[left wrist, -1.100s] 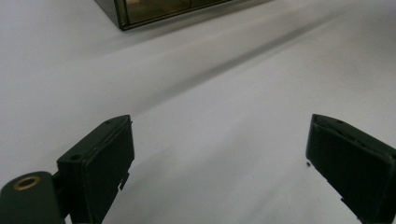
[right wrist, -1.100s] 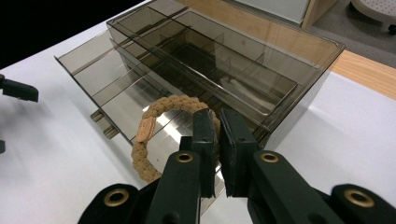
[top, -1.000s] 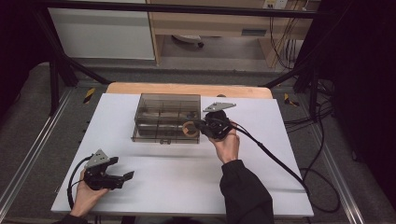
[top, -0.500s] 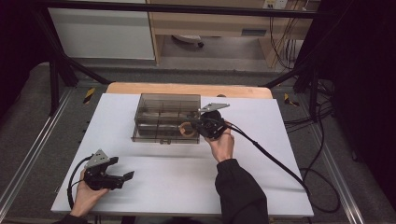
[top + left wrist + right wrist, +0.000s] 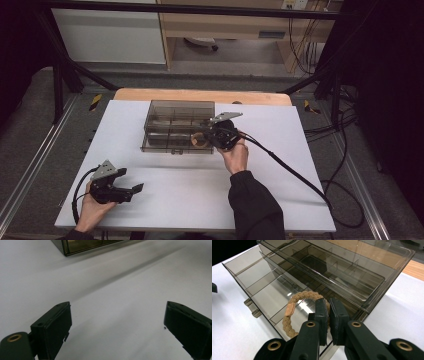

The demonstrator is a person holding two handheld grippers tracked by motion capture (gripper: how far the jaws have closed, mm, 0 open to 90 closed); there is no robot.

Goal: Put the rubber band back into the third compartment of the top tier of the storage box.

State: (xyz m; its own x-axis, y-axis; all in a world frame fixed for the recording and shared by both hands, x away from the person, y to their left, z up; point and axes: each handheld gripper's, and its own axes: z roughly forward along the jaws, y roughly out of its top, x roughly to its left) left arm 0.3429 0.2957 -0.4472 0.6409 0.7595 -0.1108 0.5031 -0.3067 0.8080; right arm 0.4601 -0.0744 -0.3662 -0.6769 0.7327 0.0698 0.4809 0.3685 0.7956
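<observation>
Dividers of the smoky organizer box ring the braided bracelet pinched by the right tool; left tool spread.

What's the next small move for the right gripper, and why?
Probably lower a little, then open: the right gripper is shut on the braided bracelet, which hangs over a near compartment of the open smoky organizer box.

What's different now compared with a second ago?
The right gripper, shut on the bracelet, has carried it a little leftward, over the box's front right compartment. The left gripper stayed open near the table's front left corner; the box and its raised lid haven't shifted.
</observation>
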